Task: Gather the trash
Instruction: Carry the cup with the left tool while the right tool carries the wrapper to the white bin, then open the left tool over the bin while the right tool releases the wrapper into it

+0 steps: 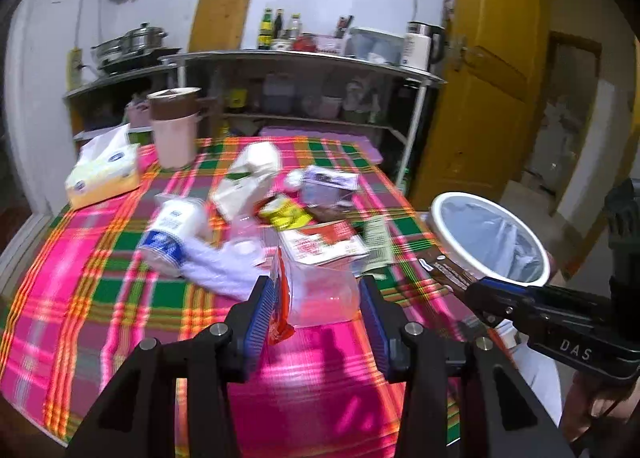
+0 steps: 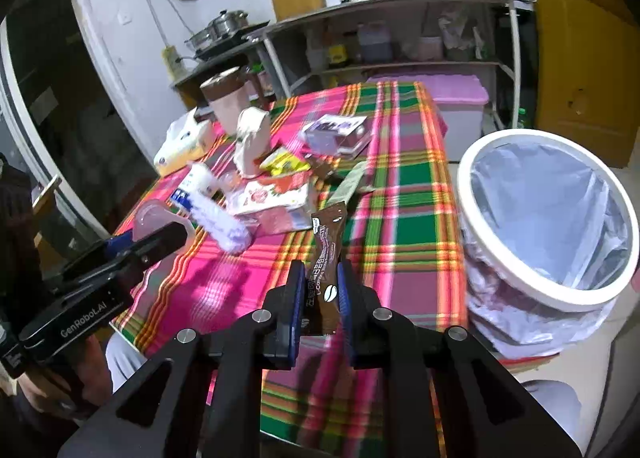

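Note:
My left gripper (image 1: 318,300) is shut on a clear plastic wrapper with an orange-red edge (image 1: 316,294), held above the plaid tablecloth (image 1: 120,298). My right gripper (image 2: 322,286) is shut on a brown coffee sachet (image 2: 327,254); it also shows in the left wrist view (image 1: 448,272), near the bin's rim. The white-rimmed trash bin with a clear liner (image 2: 548,213) stands off the table's right edge, also in the left wrist view (image 1: 490,240). A pile of trash lies mid-table: a red-and-white packet (image 1: 324,244), a yellow wrapper (image 1: 286,213), a white carton (image 1: 248,177), a blue-and-white tissue pack (image 1: 172,232).
A yellow tissue box (image 1: 104,173) and a pink jug with a brown lid (image 1: 174,125) stand at the table's far left. A metal shelf with bottles and a kettle (image 1: 304,57) is behind the table. A yellow door (image 1: 492,69) is at the right.

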Demonstrator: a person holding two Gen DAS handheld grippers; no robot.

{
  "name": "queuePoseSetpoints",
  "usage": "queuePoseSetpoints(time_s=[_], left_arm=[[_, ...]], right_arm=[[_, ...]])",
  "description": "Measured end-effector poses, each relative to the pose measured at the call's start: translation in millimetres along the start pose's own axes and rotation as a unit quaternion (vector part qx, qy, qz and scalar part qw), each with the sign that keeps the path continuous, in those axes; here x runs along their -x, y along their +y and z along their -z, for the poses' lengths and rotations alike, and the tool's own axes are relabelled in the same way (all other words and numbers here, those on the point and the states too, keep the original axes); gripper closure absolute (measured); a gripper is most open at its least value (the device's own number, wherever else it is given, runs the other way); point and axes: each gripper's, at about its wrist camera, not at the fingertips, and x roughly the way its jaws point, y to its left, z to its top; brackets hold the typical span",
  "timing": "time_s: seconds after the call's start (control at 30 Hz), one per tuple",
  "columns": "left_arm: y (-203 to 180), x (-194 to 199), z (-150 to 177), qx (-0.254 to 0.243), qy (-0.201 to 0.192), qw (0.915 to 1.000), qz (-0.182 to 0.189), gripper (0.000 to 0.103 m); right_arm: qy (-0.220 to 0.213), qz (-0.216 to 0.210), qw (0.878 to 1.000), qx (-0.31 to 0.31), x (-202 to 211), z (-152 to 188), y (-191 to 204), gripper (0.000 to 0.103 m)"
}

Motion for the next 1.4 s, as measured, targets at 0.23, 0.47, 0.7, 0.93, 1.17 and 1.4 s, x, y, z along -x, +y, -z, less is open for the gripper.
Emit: queuePoseSetpoints(time_s=[0.23, 0.47, 0.7, 0.93, 1.17, 1.4], left_arm=[[-44.4, -27.5, -18.1, -0.040, 0.009, 0.9981, 0.046, 0.058], [-94.3, -62.8, -34.0, -0.073, 0.023, 0.9925, 0.095, 0.058], [-140.1, -98.3, -47.0, -0.104, 0.035, 0.9843, 0.138, 0.058], [-167.4, -132.3, -51.0, -0.115, 0.057, 0.9776, 0.167, 0.058], [-185.1, -152.6, -53.4, -0.125, 0.068, 0.9721, 0.187, 0.058], [-186.4, -158.9, -52.0, -0.118, 0.077, 0.9702, 0.197, 0.055]], right_arm=[[-0.025, 0.035, 0.998, -0.045, 17.4, -6.6, -51.7, 0.086], [-0.034, 0.077, 0.993, -0.087, 26.2, -7.4, -104.3, 0.086], [-0.030, 0.105, 0.987, -0.115, 29.0, -6.3, -145.5, 0.086], [-0.025, 0.119, 0.984, -0.129, 30.0, -6.4, -168.9, 0.085], [-0.014, 0.124, 0.982, -0.138, 23.0, -7.0, -182.1, 0.085], [-0.019, 0.127, 0.981, -0.144, 23.5, -7.4, -185.5, 0.065]])
